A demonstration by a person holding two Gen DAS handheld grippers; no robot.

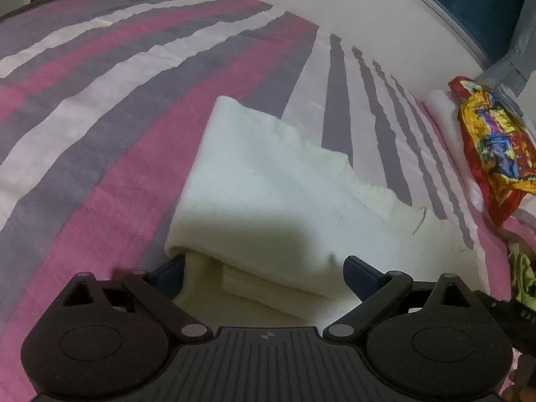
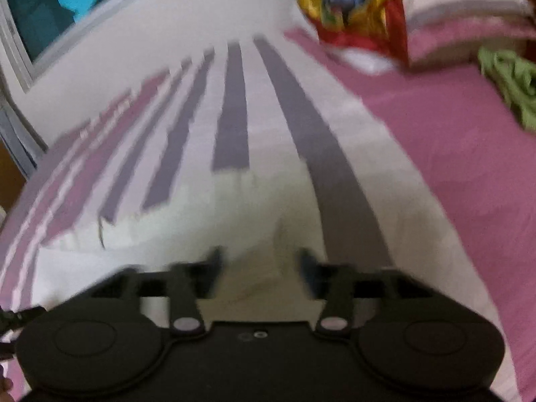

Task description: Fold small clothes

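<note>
Left gripper (image 1: 264, 269) jaws wide apart around folded white cloth (image 1: 268, 181) on striped bed (image 1: 100, 107). Right gripper (image 2: 261, 263) jaws apart, gripping nothing; view blurred.

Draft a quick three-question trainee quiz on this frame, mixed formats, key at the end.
1. True or false: the white cloth lies folded on the striped bedsheet.
2. Multiple choice: the left gripper is A) shut on the cloth B) open, fingers either side of the cloth's near edge C) out of view.
3. Fill in: in the right wrist view, the crumpled item at the far right, beyond the right gripper, is a ____ cloth.

Key: 1 true; 2 B; 3 green.
</note>
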